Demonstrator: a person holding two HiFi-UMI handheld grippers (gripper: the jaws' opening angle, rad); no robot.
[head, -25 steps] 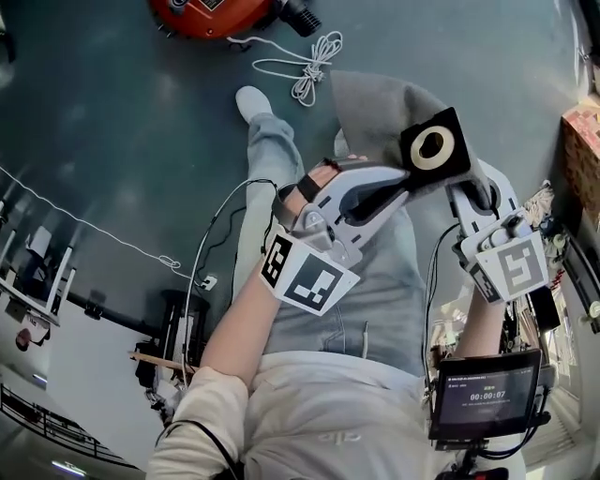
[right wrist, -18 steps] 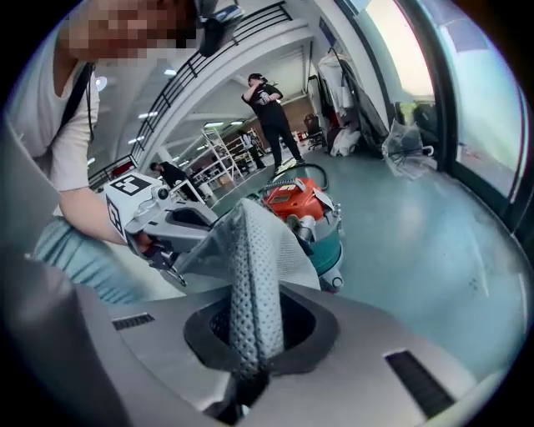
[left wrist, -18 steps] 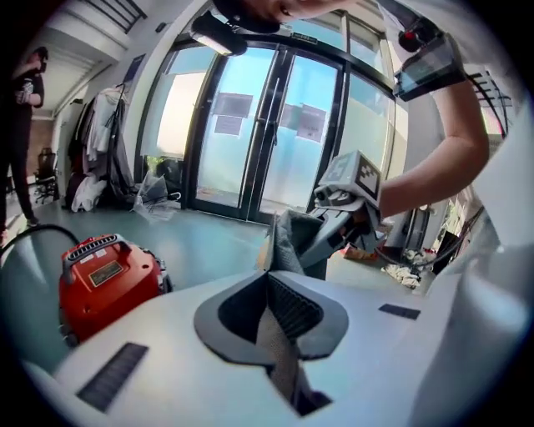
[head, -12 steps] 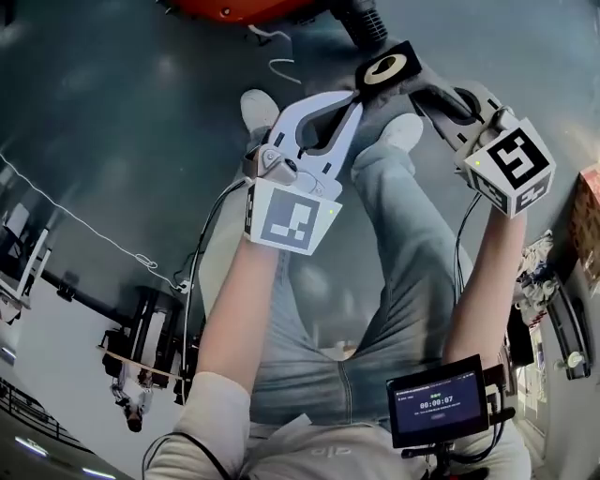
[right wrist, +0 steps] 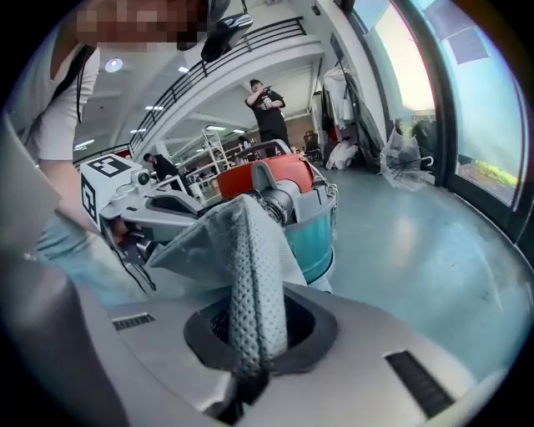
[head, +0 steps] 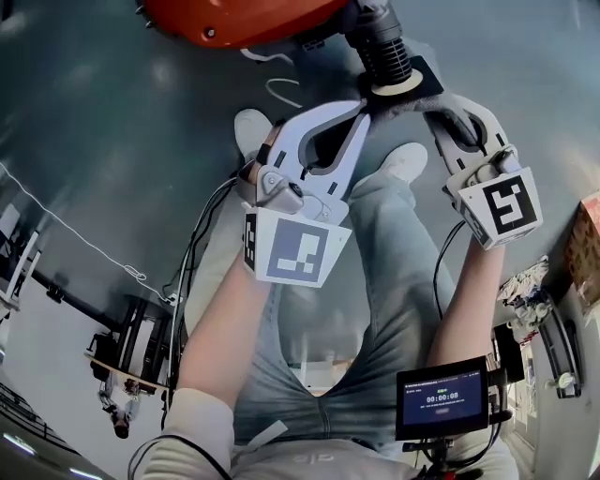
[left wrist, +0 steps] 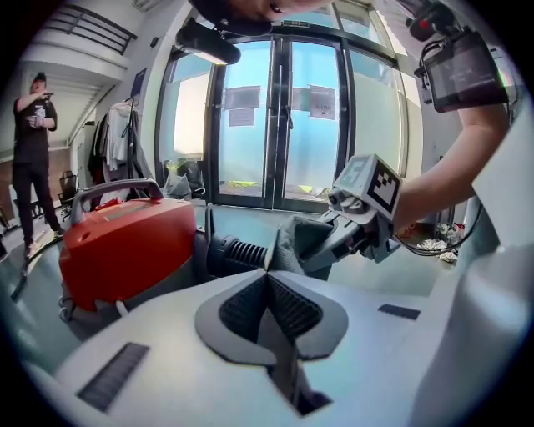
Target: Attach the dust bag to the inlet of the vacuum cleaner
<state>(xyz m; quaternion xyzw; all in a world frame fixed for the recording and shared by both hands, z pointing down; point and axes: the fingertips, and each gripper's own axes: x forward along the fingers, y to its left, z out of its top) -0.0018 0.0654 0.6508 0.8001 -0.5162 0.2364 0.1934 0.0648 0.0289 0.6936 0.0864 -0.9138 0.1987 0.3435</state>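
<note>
The red vacuum cleaner (head: 244,19) lies at the top of the head view, with its black ribbed inlet (head: 380,47) pointing down toward me. The dust bag's black collar (head: 403,80) with its cream ring sits right at the inlet's end. My left gripper (head: 361,105) and right gripper (head: 433,101) hold it from either side. In the left gripper view the jaws (left wrist: 267,275) are shut at the edge of the grey bag (left wrist: 296,242), next to the inlet (left wrist: 238,253). In the right gripper view the gripper (right wrist: 250,367) is shut on a fold of the bag (right wrist: 250,250).
A white cord (head: 281,89) lies on the dark floor below the vacuum, near my shoe (head: 253,127). A cardboard box (head: 586,234) and clutter stand at the right edge. A person (left wrist: 32,158) stands behind the vacuum, and glass doors (left wrist: 284,108) lie beyond.
Both grippers have carried the dust bag forward from above my lap to the vacuum. Its collar has tipped from facing me to lying against the inlet's end.
</note>
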